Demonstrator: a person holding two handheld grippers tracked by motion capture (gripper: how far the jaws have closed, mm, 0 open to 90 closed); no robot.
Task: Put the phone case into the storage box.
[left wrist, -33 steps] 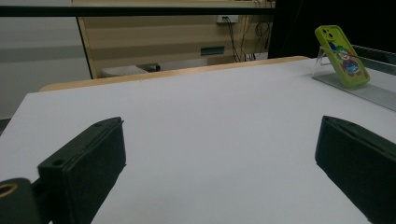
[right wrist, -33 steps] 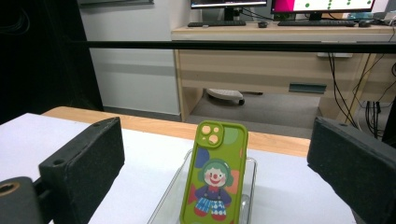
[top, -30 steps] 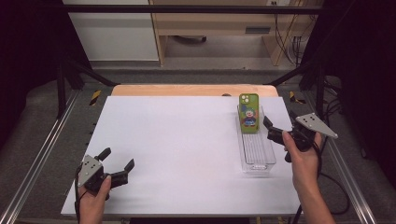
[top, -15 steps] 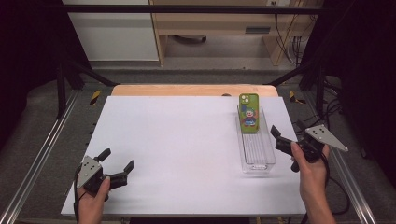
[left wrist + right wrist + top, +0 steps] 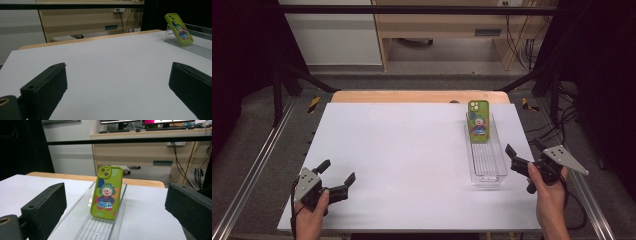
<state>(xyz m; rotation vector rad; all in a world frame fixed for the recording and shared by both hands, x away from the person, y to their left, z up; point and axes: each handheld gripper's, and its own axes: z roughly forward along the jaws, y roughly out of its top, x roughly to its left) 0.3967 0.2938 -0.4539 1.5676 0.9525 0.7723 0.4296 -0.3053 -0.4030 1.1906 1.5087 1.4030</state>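
A phone in a green case with a cartoon clown (image 5: 478, 121) leans upright at the far end of a clear plastic tray (image 5: 486, 167) on the right side of the white table (image 5: 412, 150). My right gripper (image 5: 523, 148) is open, just right of the tray's near half and holding nothing. In the right gripper view the phone (image 5: 106, 192) stands ahead between the two spread black fingers (image 5: 45, 207), well beyond them. My left gripper (image 5: 337, 171) is open and empty over the near left corner. From there the phone (image 5: 178, 29) shows far off at the upper right.
A wooden strip (image 5: 419, 96) edges the far side of the table. Metal frame rails (image 5: 257, 170) run along both sides, with black posts and cables beyond. A desk with a keyboard and monitors (image 5: 150, 127) stands behind the table.
My right gripper has drawn back toward the near edge and to the right, off the tray, staying open. The left gripper, phone and tray have not moved.
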